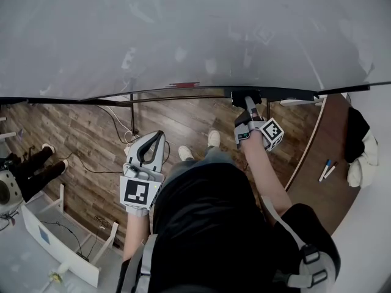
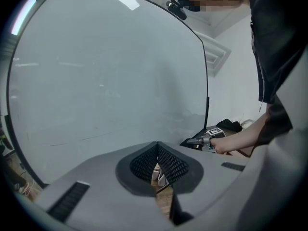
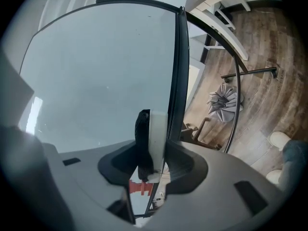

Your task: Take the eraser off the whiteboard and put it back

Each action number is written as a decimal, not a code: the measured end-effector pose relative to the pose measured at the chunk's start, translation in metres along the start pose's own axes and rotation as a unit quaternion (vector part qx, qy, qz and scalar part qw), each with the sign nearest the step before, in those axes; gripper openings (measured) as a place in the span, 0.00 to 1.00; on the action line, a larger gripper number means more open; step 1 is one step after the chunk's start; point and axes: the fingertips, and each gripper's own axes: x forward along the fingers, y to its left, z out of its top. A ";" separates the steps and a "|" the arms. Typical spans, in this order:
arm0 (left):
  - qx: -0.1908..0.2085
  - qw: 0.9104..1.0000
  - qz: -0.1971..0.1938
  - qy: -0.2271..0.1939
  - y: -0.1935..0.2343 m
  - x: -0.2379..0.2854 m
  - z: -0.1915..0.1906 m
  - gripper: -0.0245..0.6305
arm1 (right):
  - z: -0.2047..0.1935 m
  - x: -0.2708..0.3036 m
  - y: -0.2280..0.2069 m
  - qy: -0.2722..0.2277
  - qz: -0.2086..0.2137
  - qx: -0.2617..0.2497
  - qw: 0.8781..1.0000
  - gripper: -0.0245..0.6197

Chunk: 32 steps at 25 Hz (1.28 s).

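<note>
Right gripper [image 3: 154,160]: I have its jaws clenched on the block eraser [image 3: 150,129], white plastic back and black felt face, gripped on those two flat sides. The eraser sits at the black-framed lower edge of the large pale grey whiteboard [image 1: 183,35], toward that edge's right end; I cannot tell whether it touches. Left gripper [image 2: 157,153]: ribbed jaws pressed together on nothing, held short of the board above the brown wood-plank floor [image 1: 79,139].

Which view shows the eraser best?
Right gripper view: the eraser sits between the jaws close up, white back and dark felt clear. Head view: only a small dark block at the whiteboard's edge. Left gripper view: too far to tell.
</note>
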 end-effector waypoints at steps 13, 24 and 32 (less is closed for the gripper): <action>-0.007 1.000 0.008 0.003 0.001 0.000 -0.002 0.05 | 0.004 0.015 -0.008 -0.013 -0.018 0.041 0.999 0.30; -0.006 1.000 0.009 0.002 0.000 0.002 -0.001 0.05 | 0.005 0.021 -0.010 -0.010 -0.014 0.058 0.998 0.37; -0.007 1.000 0.008 0.004 -0.003 -0.001 -0.004 0.05 | 0.002 0.017 -0.009 -0.005 -0.020 0.053 0.998 0.43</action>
